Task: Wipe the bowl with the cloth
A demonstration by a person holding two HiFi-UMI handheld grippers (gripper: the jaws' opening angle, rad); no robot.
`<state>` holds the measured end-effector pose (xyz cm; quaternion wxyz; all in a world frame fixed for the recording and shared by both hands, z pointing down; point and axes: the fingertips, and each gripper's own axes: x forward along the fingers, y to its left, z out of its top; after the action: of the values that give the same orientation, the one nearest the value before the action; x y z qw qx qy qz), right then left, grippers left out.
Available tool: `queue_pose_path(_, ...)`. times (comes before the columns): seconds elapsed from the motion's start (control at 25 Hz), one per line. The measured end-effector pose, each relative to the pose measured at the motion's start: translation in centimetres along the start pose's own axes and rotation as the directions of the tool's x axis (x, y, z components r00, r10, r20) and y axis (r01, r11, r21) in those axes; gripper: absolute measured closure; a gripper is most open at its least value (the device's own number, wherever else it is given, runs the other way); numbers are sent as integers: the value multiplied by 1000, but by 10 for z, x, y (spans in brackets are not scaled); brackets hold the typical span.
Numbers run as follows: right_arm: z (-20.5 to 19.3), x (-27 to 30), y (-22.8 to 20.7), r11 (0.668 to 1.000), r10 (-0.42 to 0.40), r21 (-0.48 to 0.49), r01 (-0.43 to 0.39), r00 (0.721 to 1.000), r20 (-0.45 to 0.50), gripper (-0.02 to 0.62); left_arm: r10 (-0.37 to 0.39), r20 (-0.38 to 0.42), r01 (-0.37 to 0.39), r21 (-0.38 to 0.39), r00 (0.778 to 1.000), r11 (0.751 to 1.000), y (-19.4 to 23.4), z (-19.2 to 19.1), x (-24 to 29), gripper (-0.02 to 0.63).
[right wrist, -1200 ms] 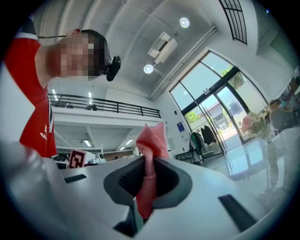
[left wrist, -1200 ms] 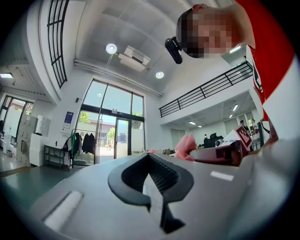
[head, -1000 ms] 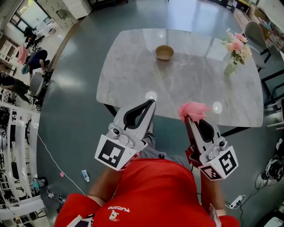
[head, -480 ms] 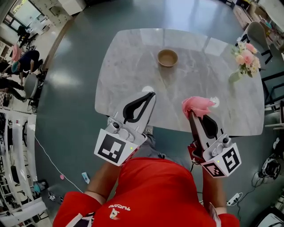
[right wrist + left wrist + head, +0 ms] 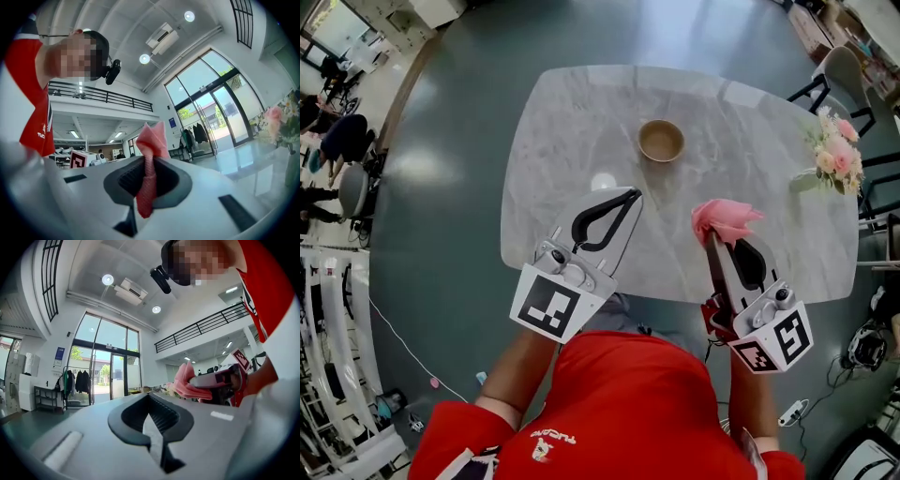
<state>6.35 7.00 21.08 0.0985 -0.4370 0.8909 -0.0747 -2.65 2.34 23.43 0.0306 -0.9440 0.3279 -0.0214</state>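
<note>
One brown round bowl (image 5: 661,141), one pink cloth (image 5: 724,219) pinched in right gripper (image 5: 712,240); left gripper (image 5: 630,194) closed empty, both nearer now

Crumpled pink fabric cloth (image 5: 724,218) stands bunched, pinched between the fingers of the right gripper (image 5: 713,240); small round tan bowl (image 5: 661,141) sits upright, well beyond the fingertips

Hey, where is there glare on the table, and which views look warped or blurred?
Head view: a bright reflection on the table by the left gripper; room edges curve. Both gripper views: fisheye, dark corners, mosaic patch up top. Right gripper view: cloth sharp, flowers softer.
</note>
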Motion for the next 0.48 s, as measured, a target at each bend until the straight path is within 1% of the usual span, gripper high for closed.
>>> queue_pose_path(0.32, -5, 29, -25, 999, -50, 12, 50, 999, -13, 574, -45, -14, 45, 31, 999, 999, 26, -9, 26, 600)
queue_pose_path(0.48, -9, 55, -37, 998, -64, 13, 65, 998, -18, 574, -97, -8, 97, 65, 995, 993, 43, -12, 42, 598)
